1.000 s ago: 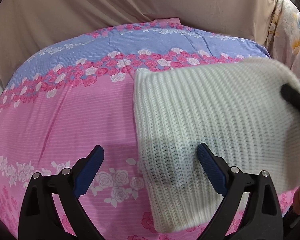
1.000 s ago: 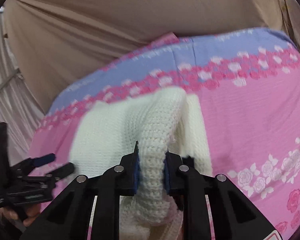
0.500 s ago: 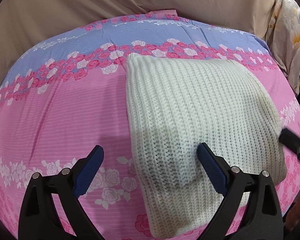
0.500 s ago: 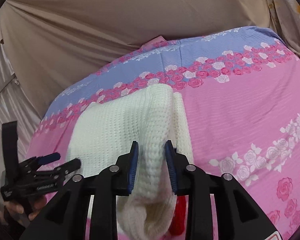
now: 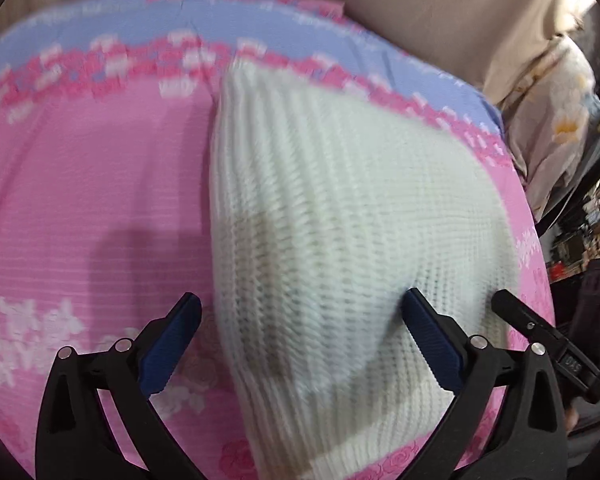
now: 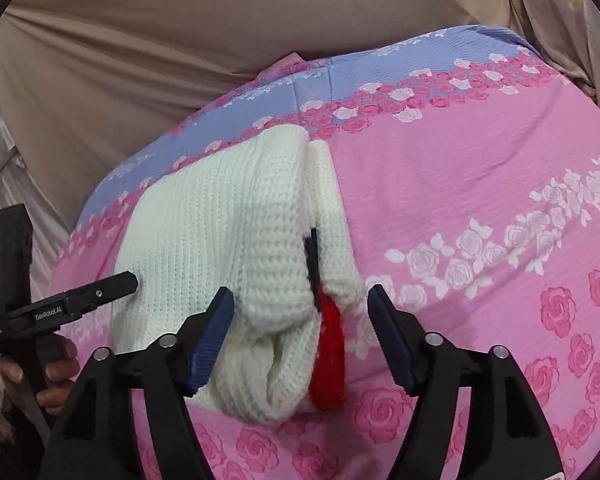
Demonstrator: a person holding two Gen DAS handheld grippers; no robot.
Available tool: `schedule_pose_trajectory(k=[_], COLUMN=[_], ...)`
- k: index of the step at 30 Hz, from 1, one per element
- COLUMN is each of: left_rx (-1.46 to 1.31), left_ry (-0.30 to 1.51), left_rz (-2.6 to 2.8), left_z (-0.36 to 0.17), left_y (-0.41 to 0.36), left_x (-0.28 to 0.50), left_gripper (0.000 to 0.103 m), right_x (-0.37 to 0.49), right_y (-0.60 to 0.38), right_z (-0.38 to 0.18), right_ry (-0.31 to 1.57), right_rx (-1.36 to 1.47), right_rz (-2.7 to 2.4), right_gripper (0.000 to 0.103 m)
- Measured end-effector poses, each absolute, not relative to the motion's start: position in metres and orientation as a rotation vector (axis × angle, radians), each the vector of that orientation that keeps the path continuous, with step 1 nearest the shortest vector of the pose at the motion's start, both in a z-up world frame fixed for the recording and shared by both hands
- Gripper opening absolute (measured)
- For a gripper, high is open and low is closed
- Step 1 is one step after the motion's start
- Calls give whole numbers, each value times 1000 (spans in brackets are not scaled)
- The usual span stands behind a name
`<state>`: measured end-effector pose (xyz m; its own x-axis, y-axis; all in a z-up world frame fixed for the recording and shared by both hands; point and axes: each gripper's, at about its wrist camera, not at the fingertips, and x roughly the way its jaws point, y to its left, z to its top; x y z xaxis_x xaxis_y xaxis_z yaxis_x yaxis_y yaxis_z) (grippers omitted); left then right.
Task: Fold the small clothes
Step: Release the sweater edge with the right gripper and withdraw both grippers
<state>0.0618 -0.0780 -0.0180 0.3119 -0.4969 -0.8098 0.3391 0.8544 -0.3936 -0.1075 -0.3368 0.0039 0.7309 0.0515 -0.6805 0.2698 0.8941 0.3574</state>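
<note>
- Knit (image 6: 220,240): white, folded, lies flat on the pink floral sheet (image 6: 480,184); a rolled edge faces the right gripper, with a red part (image 6: 332,360) showing beneath it.
- Left gripper (image 5: 300,336): jaws wide, holding nothing; the knit's near left edge lies between the blue pads (image 5: 168,348).
- Right gripper (image 6: 300,332): jaws wide, straddling the rolled edge, no grip.
- Beige cloth (image 6: 140,60) hangs behind the sheet.

"GenRobot.AI" on left gripper (image 6: 136,280)
</note>
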Motion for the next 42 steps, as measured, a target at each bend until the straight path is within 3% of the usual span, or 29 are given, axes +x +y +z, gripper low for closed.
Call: schedule_pose_trajectory(k=[2,5,6,8,9,14,17,19,21,23,25,26,27,30,34,37,39,42], left_rx=[-186,-178,-152,-150,-173,-159,-108,-34,59,95,37,14,0,6,77,41,30,3], left_ry=[1086,1083,1057,1011,977,772,712,734,786,858,869,850,825,794,859,885,873,846], left_rz=[-592,-650,-672,-713,-736,-743,-633,-558,-434,-314,-326,-312,-301,-284,-190,-177,-167,-158], left_z=[-16,-7,3,25,43,119,135,118,80,50,44,48,53,55,12,-9,-6,0], left_y=[-78,-86,-87,-82,-75,-34,-11,-10,-12,-1,19,28,32,21,16,26,30,34], left_x=[65,66,65,66,67,63,76,96,122,131,118,104,90,63,70,65,61,53], left_gripper=[98,71,52,45,44,46,61,77,77,65,65,67,72,73,70,71,72,71], right_x=[-86,-64,-62,-52,-51,-52,-43,-26,6,44,68,69,59,25,15,34,41,29], right_y=[-347,-356,-354,-346,-338,-288,-269,-262,-259,-259,-260,-261,-260,-245,-204,-189,-198,-210], right_z=[-9,-34,-32,-26,-14,79,122,131,115,78,42,27,23,38,51,16,-15,-22], right_ry=[783,822,806,819,796,569,465,449,491,564,659,705,695,613,612,719,797,770], right_rx=[510,622,618,603,553,357,304,300,315,328,316,327,368,371,223,56,51,137], right_rz=[-69,-6,-1,10,12,62,100,105,98,73,-53,-104,-69,-19,18,-129,-172,-130], right_gripper=[79,87,70,48,42,38,40,44,52,56,49,39,37,37,37,29,29,30])
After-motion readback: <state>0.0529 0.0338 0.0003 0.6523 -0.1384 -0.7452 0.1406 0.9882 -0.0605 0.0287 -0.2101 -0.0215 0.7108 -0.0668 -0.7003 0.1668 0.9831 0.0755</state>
